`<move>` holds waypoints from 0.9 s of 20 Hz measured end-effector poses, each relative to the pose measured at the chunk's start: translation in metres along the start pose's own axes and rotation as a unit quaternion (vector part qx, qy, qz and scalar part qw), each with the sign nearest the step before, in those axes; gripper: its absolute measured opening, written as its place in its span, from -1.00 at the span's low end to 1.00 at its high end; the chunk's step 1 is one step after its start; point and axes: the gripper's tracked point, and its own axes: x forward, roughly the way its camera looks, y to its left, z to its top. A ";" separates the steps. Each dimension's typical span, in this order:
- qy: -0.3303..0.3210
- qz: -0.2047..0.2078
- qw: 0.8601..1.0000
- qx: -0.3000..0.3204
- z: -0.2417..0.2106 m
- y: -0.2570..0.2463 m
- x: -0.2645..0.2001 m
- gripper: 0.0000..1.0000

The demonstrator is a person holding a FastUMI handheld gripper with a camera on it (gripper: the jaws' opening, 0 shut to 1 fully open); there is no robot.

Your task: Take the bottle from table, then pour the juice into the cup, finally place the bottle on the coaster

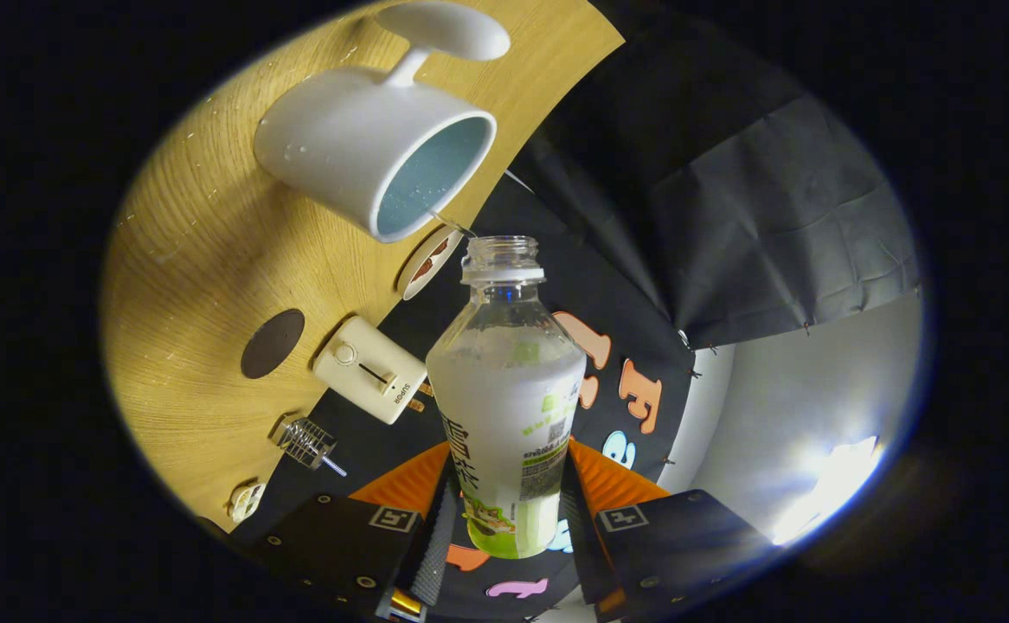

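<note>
Jaws (pixel 504 519) clamped on the bottle (pixel 509 389), one finger pressing each side of its lower body. Bottle base cut off behind the fingers; label partly hidden by them. Bottle uncapped, whitish contents, tipped with the whole view rolled so the surface (pixel 202 260) runs up one side. Bottle mouth points ahead toward the cup (pixel 375 147), just beyond the jaws and close to the neck. A thin thread of liquid (pixel 453 223) seems to bridge bottle mouth and cup rim, faint, hard to be sure where it lands. Cup is white with pale blue inside, its handle on the far side; liquid level inside not readable.

Dark round coaster (pixel 273 343) lies flat on the surface, off to the side of the jaws, apart from the cup. White boxy device (pixel 370 369) sits at the surface edge between coaster and bottle. Small clear ribbed piece (pixel 305 441) nearer the fingers, can't identify. Another small white item (pixel 246 500) by it, mostly cut off. Round disc (pixel 428 262) at the surface edge, half hidden behind the bottle neck and cup.
</note>
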 end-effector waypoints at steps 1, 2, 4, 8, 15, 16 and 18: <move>-0.001 0.002 1.000 0.001 0.001 0.001 -0.001 0.21; -0.002 0.003 1.000 0.001 0.000 0.001 0.000 0.22; -0.001 0.005 1.000 0.009 -0.001 0.003 0.002 0.22; 0.024 0.053 0.994 0.095 -0.003 0.034 0.000 0.22; 0.075 0.131 0.936 0.317 0.001 0.073 0.002 0.23; 0.086 0.146 0.916 0.364 -0.001 0.078 0.004 0.22; 0.113 0.174 0.865 0.458 -0.003 0.092 0.007 0.23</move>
